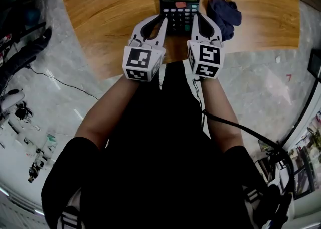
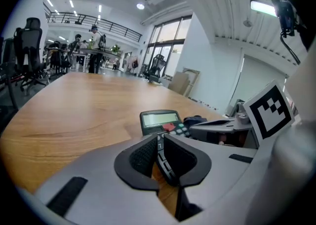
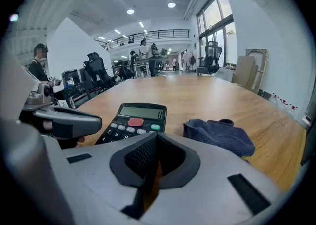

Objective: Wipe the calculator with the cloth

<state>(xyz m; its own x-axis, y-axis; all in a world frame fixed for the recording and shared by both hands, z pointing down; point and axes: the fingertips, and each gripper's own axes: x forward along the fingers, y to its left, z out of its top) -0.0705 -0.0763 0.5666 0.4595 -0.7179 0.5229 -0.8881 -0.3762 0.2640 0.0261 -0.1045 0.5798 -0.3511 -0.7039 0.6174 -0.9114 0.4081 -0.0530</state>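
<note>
A black calculator (image 1: 179, 8) with a red key lies flat on the wooden table (image 1: 110, 7), its display on the far side. A crumpled dark blue cloth (image 1: 224, 16) lies just right of it. My left gripper (image 1: 163, 20) hovers at the calculator's near left corner. Its jaws stand a narrow slit apart with nothing between them, and calculator keys show through the slit (image 2: 159, 139). My right gripper (image 1: 196, 17) is shut and empty at the calculator's near right corner, between calculator (image 3: 133, 118) and cloth (image 3: 219, 137).
The table's curved near edge (image 1: 100, 67) runs just under both grippers, with speckled grey floor (image 1: 261, 87) beyond it. A black cable (image 1: 241, 130) trails from the right hand. Office chairs (image 3: 96, 66) and people stand far behind the table.
</note>
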